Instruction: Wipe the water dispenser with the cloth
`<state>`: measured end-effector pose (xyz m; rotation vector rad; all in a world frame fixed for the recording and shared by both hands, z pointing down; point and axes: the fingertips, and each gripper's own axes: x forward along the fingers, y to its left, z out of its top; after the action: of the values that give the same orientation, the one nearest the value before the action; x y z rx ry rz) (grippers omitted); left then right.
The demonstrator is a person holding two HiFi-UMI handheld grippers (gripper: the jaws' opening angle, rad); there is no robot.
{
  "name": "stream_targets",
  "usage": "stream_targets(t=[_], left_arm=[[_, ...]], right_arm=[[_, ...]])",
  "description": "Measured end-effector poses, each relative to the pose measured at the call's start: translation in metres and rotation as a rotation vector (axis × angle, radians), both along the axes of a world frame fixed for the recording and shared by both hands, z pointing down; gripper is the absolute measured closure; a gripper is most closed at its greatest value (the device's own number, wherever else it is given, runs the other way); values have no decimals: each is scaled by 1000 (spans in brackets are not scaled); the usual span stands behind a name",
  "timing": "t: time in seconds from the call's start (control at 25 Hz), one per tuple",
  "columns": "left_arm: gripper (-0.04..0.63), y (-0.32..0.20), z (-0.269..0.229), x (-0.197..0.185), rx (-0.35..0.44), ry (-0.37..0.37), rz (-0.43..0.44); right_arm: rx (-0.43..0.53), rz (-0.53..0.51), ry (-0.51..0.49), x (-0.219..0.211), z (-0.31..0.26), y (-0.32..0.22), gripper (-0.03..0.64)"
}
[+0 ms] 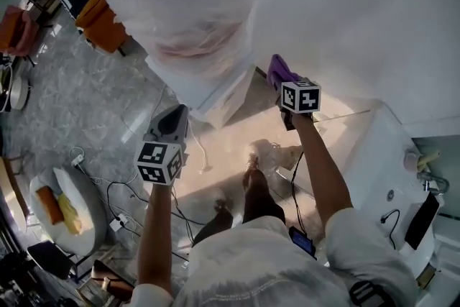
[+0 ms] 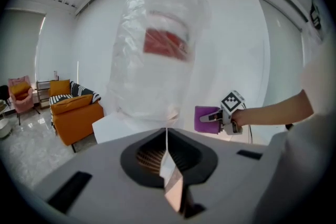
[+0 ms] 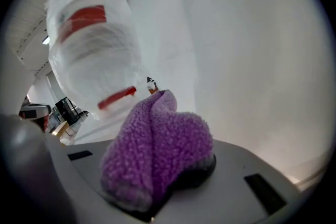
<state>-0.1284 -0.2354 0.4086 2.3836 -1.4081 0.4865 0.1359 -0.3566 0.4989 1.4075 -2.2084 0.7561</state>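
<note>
The water dispenser (image 1: 213, 93) stands ahead of both grippers. Most of its white body is hidden in the head view beneath its big bottle (image 1: 180, 3), which is wrapped in cloudy plastic. Through the plastic, the bottle's red label (image 2: 165, 42) shows only as a blur with no readable print. An orange sofa (image 2: 73, 110) sits well off to the left of the left gripper and is partly cut off in the head view. The left gripper (image 1: 175, 115) hovers apart from the dispenser, its jaws pressed together with nothing between them. The right gripper (image 1: 282, 83) is raised beside the dispenser's top, clamped on the purple cloth (image 3: 157, 149). The cloth bulges forward and covers the jaw tips completely. Its folded edge points toward the base of the bottle, but no view shows whether it actually touches the dispenser.
</note>
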Motion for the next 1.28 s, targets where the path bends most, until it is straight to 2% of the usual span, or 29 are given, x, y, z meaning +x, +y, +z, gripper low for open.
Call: stream_targets(t=[0.16,0.28,0.44,0.64,1.28], left_arm=[[577,9,44,-9,-59,-49,-31],[577,19,61,-21,-101,-62,-83],[577,34,62,-38,-116,-57,-133],[577,52,62,-53,-115,-67,-152],[577,114,53,-86,-64,-110,-89]], right_arm=[[-85,10,14,-11,69,-23,555],[-101,-17,22,-24,89,-31,555],[-75,-108,-19,-55,86,-33,555],[-58,-168,23,-72,91,-21,555],[-8,-286,61,-179,76,84,552]])
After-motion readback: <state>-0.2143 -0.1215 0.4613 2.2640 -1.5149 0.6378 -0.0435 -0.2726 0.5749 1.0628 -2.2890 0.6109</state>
